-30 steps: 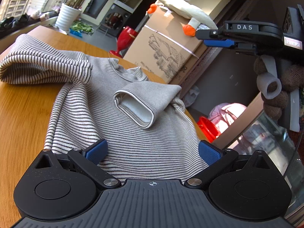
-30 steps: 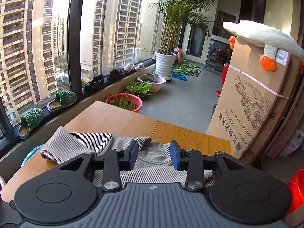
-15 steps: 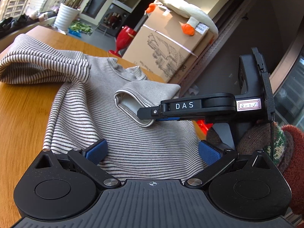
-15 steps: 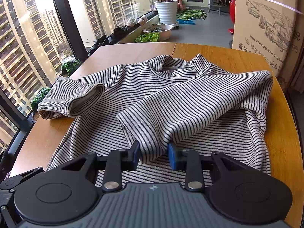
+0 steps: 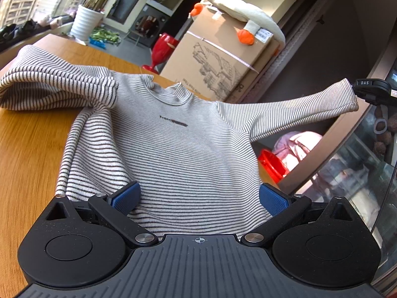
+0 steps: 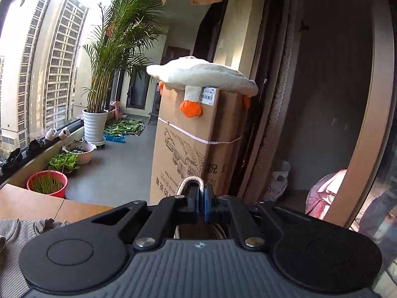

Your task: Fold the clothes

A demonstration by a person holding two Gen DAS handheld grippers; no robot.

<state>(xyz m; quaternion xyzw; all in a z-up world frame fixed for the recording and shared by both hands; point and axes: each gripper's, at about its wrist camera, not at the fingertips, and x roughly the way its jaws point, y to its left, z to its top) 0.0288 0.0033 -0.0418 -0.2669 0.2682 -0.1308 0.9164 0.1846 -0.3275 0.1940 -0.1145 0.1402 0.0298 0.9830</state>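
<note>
A grey-and-black striped long-sleeved shirt lies front up on the wooden table. My left gripper is open, with its blue pads astride the hem and not pressing it. The shirt's right sleeve is stretched out past the table edge, in the air. My right gripper is shut on its cuff. In the right wrist view the cuff loops up between the closed fingers of the right gripper. The other sleeve lies bunched at the far left.
Beyond the table's far edge stands a tall cardboard box with a plush duck on top. A red bucket and a pink bundle sit on the floor at the right. A red stool and a potted plant are farther back.
The right gripper came down onto the sleeve folded over the chest, shut on its cuff, and drew it out to the right and up, so the sleeve now stretches straight. The left gripper stayed put.
</note>
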